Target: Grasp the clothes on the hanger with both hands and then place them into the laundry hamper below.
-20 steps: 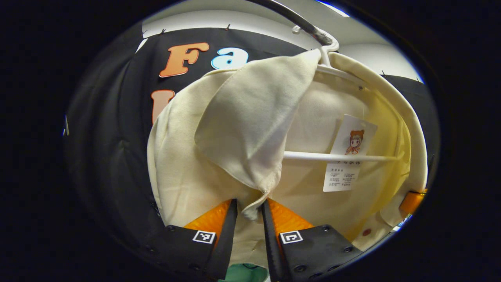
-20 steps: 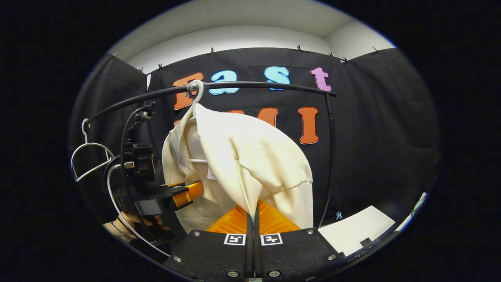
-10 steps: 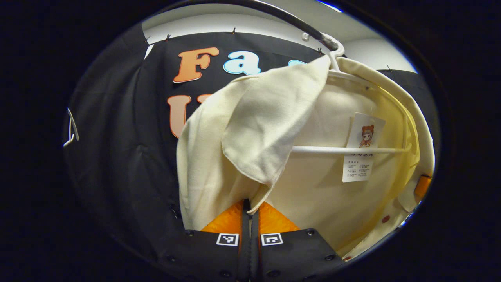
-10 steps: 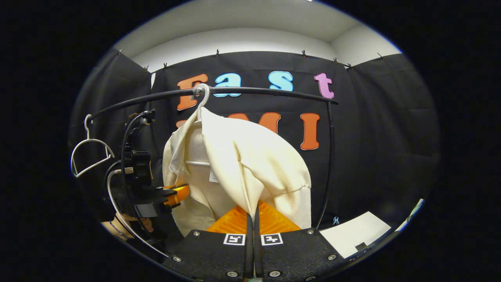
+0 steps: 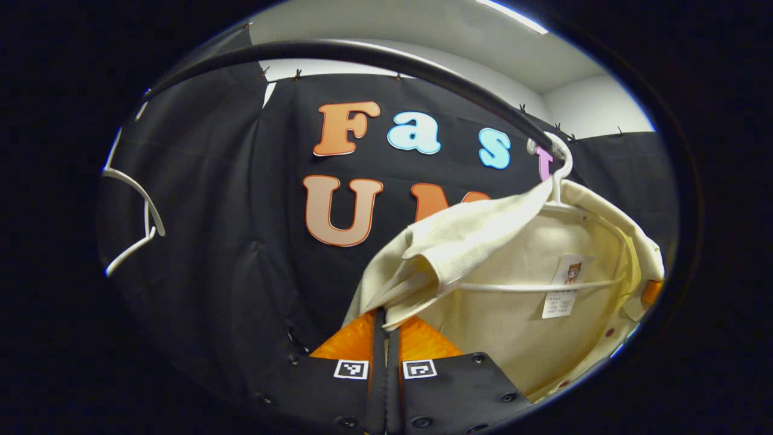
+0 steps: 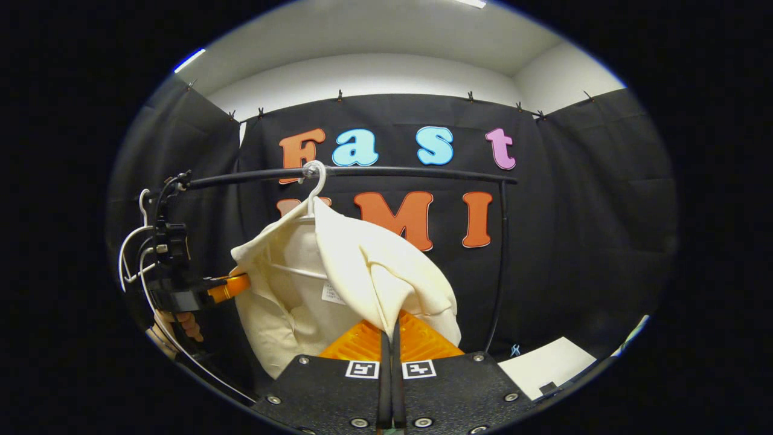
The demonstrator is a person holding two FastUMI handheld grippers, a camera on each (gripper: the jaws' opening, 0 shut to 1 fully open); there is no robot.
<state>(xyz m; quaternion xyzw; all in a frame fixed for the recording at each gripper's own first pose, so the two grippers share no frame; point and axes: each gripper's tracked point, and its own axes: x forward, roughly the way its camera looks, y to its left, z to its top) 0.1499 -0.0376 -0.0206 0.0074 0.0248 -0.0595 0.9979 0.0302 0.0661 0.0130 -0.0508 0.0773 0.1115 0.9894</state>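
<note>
Both my left gripper (image 5: 385,323) and right gripper (image 6: 390,329) are pinched closed on the cream shirt (image 6: 362,272). It hangs from the white hanger (image 6: 311,181), its two gripped edges stretched down towards me.

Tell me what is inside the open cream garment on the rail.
Inside the cream garment: the white hanger with its crossbar, and a paper tag hanging from the bar. The hanger's far shoulder is covered by fabric.

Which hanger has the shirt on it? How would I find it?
Find the black rail running across the booth. Two white hangers hook over it: the shirt's hanger near the middle, and an empty hanger at the far end. Only the middle one wears the cream shirt.
</note>
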